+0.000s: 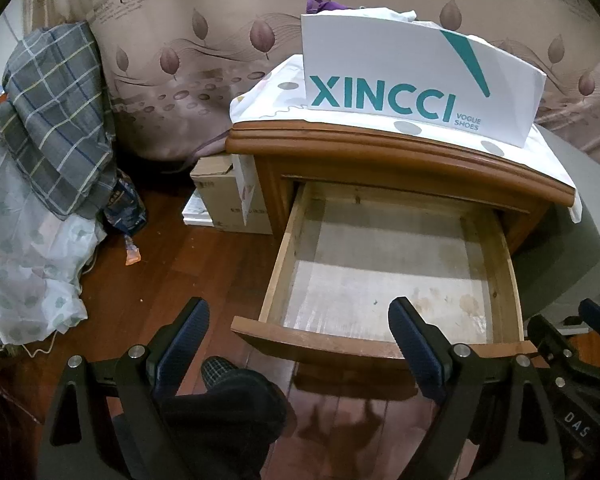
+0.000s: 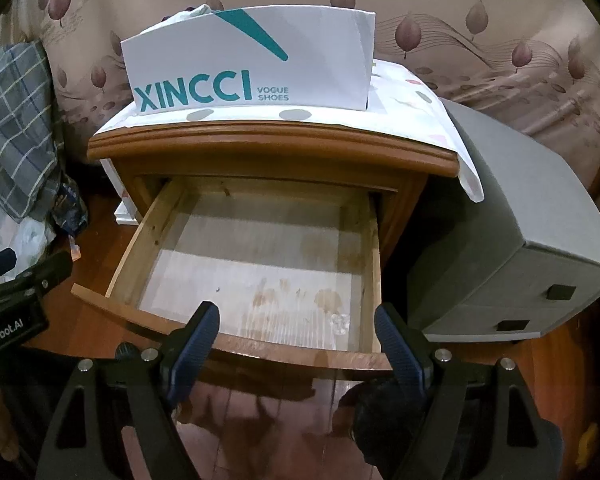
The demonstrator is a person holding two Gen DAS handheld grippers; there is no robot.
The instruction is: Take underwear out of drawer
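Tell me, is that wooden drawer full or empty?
Empty. The drawer is pulled open, and both views show only its bare, stained bottom; no clothing lies inside.

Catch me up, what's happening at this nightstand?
A person holds two claws in front of the wooden nightstand's pulled-out drawer. The drawer looks bare inside, only a stained bottom. Left claw and right claw are both open, holding nothing. Clothing pokes from the XINCCI shoe box on top; whether it is the underwear is unclear.
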